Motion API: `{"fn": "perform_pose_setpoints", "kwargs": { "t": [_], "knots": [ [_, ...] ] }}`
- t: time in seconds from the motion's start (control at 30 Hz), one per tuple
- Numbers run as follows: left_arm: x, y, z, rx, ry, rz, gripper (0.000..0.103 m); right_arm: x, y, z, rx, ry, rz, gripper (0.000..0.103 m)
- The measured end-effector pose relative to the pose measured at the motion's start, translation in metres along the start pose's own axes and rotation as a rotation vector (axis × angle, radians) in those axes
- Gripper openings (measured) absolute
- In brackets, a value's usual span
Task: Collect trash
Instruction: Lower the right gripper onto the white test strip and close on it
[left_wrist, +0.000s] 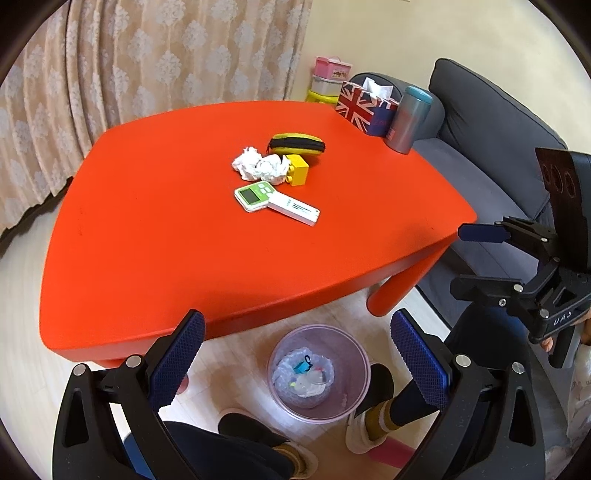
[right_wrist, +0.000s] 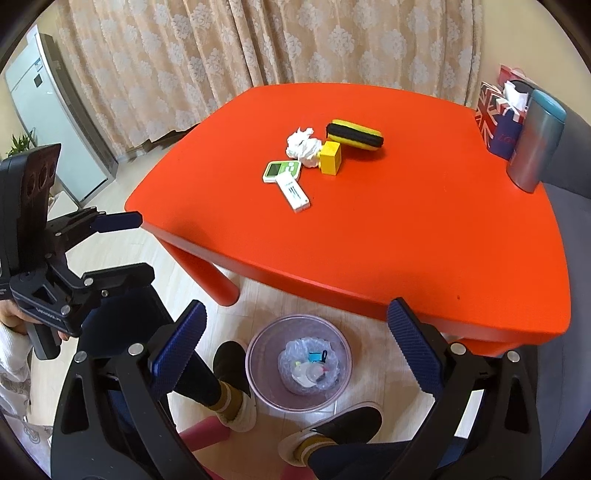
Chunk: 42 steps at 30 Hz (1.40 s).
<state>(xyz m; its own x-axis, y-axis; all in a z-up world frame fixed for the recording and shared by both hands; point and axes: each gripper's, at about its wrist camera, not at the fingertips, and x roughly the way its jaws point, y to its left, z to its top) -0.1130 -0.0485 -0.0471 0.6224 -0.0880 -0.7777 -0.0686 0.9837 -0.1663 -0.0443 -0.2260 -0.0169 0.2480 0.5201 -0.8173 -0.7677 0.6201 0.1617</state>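
On smooth red table (left_wrist: 147, 229), crumpled tissues (left_wrist: 258, 168)

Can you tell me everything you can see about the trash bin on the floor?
The trash bin is round, made of see-through pinkish plastic, and stands upright on the pale wooden floor, just in front of the red table. It has no lid. A crinkly clear bag lines it, and some rubbish already lies at the bottom, including a small blue scrap and some whitish bits. A person's feet in dark slippers stand right next to it.
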Motion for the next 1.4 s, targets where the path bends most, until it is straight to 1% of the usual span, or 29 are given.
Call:
{"fn": "perform_pose_setpoints", "kwargs": {
  "t": [0.3, 0.5, 0.73, 0.93, 1.0, 1.07, 1.1, 1.17, 1.2, 1.27, 1.3, 1.37, 1.4],
  "knots": [
    [0.000, 0.016, 0.019, -0.008, -0.006, 0.001, 0.097, 0.023, 0.003, 0.042, -0.072, 0.021, 0.007, 0.097],
    [0.006, 0.030, 0.029, -0.029, -0.003, 0.009, 0.097, 0.052, 0.007, 0.071, -0.140, 0.063, 0.022, 0.097],
    [0.013, 0.046, 0.034, -0.050, 0.007, 0.019, 0.097, 0.086, 0.010, 0.093, -0.194, 0.116, 0.039, 0.097],
    [0.020, 0.060, 0.037, -0.073, 0.014, 0.023, 0.097, 0.115, 0.013, 0.103, -0.225, 0.158, 0.050, 0.096],
    [0.023, 0.063, 0.037, -0.081, 0.018, 0.023, 0.097, 0.122, 0.014, 0.104, -0.233, 0.169, 0.053, 0.091],
    [0.025, 0.066, 0.038, -0.086, 0.022, 0.021, 0.097, 0.131, 0.015, 0.105, -0.243, 0.186, 0.052, 0.080],
    [0.027, 0.067, 0.038, -0.089, 0.025, 0.019, 0.097, 0.133, 0.016, 0.105, -0.246, 0.191, 0.052, 0.078],
    [0.030, 0.069, 0.038, -0.094, 0.029, 0.015, 0.097, 0.139, 0.016, 0.105, -0.252, 0.202, 0.057, 0.067],
    [0.032, 0.070, 0.037, -0.096, 0.031, 0.013, 0.097, 0.141, 0.017, 0.105, -0.253, 0.204, 0.057, 0.065],
    [0.034, 0.071, 0.037, -0.099, 0.034, 0.010, 0.097, 0.144, 0.017, 0.104, -0.257, 0.205, 0.053, 0.055],
    [0.035, 0.071, 0.037, -0.100, 0.036, 0.008, 0.097, 0.145, 0.018, 0.104, -0.257, 0.206, 0.052, 0.052],
    [0.036, 0.071, 0.038, -0.101, 0.039, 0.005, 0.097, 0.147, 0.019, 0.104, -0.261, 0.207, 0.045, 0.041],
    [0.036, 0.071, 0.038, -0.101, 0.039, 0.003, 0.097, 0.147, 0.019, 0.104, -0.264, 0.207, 0.041, 0.040]
  ]
}}
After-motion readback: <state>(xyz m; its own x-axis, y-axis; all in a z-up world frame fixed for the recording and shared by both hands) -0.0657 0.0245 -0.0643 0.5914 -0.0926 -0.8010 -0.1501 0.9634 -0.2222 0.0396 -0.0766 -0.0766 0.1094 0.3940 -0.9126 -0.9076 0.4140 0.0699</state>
